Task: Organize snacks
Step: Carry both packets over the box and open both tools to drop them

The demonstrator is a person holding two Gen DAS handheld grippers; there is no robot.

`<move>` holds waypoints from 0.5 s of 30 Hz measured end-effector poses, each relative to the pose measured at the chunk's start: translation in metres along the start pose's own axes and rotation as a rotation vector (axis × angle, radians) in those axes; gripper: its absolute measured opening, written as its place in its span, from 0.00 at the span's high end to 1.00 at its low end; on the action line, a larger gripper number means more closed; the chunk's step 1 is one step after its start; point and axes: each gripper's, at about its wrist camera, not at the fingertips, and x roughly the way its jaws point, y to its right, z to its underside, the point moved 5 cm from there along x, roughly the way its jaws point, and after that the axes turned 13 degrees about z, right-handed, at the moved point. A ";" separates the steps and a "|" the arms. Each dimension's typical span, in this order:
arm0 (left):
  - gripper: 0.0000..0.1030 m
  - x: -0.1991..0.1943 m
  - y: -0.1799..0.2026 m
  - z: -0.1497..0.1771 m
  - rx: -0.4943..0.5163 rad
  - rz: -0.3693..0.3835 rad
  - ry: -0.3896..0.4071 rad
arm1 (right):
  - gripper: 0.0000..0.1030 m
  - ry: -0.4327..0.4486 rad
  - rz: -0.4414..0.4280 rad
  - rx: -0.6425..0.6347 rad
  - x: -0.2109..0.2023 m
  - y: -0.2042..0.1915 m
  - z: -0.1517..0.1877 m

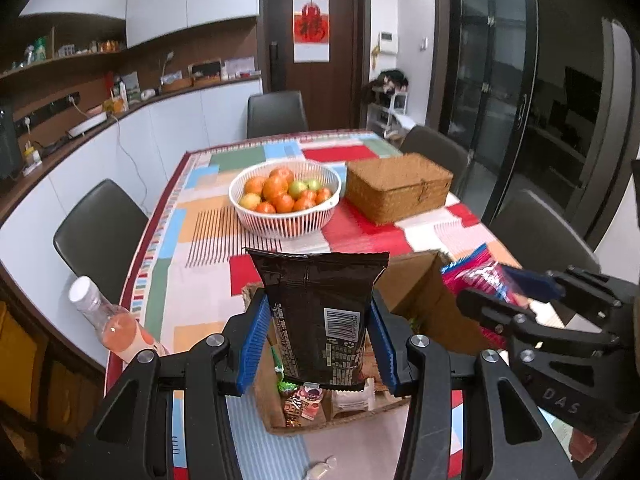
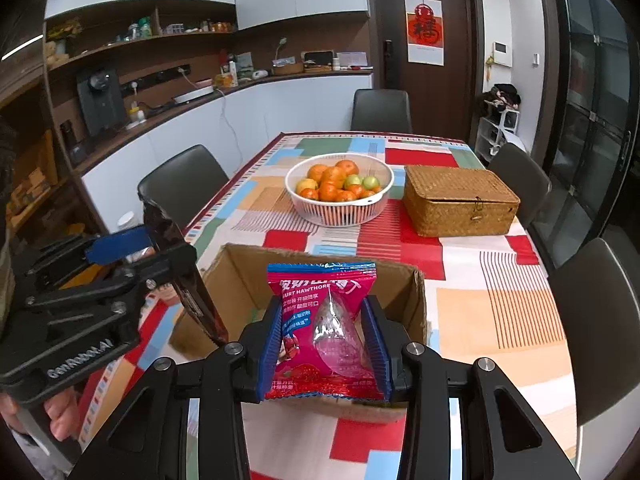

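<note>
You had the left gripper (image 1: 318,338) clamped on a black snack pack (image 1: 320,312), blue pads pressing both sides, barcode side facing the camera. The pack stood upright, held over the cardboard box (image 1: 420,300) at the near end of the table (image 1: 192,280). Down in the box under it, a few small wrapped snacks (image 1: 308,398) showed. A loose candy (image 1: 320,470) lay on the cloth near the box, close to the near edge.

Your right gripper (image 2: 326,346) was closed on a pink hawthorn snack bag (image 2: 324,320), pads squeezing its sides, blue strip at the top. That bag also stood upright over the near wall of the box, whose interior looked mostly bare from the right wrist view.

The two grippers sat side by side, left one visible at the left of the right wrist view with your hand (image 2: 60,416) on its handle.

Farther out on the table: white fruit basket (image 1: 285,196) with oranges and green fruit, wicker box (image 1: 398,188) with lid shut just right of it. Pink drink bottle (image 1: 116,320) at the left table edge.
</note>
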 end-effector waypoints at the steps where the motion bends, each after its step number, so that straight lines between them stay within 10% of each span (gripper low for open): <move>1: 0.54 0.007 -0.001 0.001 -0.004 -0.001 -0.017 | 0.61 -0.004 0.004 0.002 0.004 0.001 0.000; 15: 0.37 0.010 -0.003 0.012 -0.017 -0.053 -0.042 | 0.46 -0.052 0.060 0.026 0.031 0.015 0.006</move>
